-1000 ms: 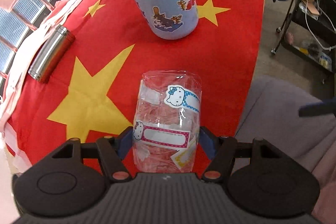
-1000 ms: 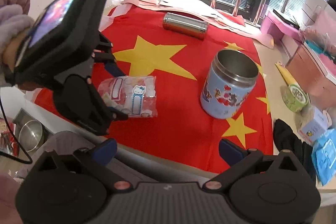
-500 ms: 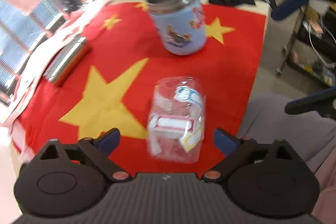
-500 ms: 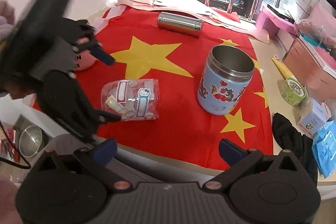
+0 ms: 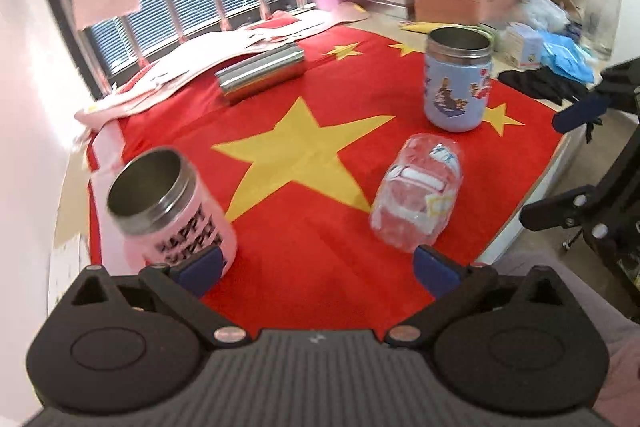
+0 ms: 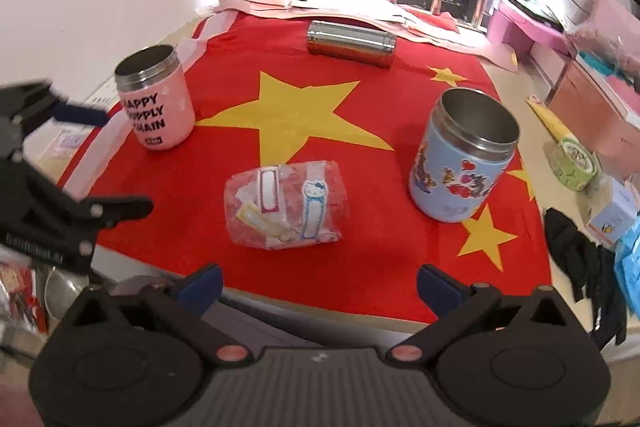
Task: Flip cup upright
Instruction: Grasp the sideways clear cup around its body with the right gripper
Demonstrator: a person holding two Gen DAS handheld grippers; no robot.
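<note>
Clear cup (image 6: 285, 203): lying on its side on the red flag (image 6: 360, 131), just below the big star (image 6: 294, 121); covered in stickers; nothing is touching it. In the left wrist view (image 5: 416, 193) it is seen beside the star's lower right point.
Left gripper (image 5: 316, 269): jaws spread wide, nothing held between them; placed above the flag's near edge, with the clear cup just ahead of the right finger. In the right wrist view (image 6: 60, 155) it is seen well to the left of the star.
Right gripper (image 6: 318, 285): jaws spread wide, nothing held; kept off the flag's near edge, with the clear cup ahead of it.
Blue cup (image 6: 464, 155): upright, mouth open, to the right of the star.
Pink cup (image 6: 154, 97): upright, mouth open, to the left of the star, near the flag's edge.
Steel flask (image 6: 351, 38): lying on its side beyond the star's top point.
</note>
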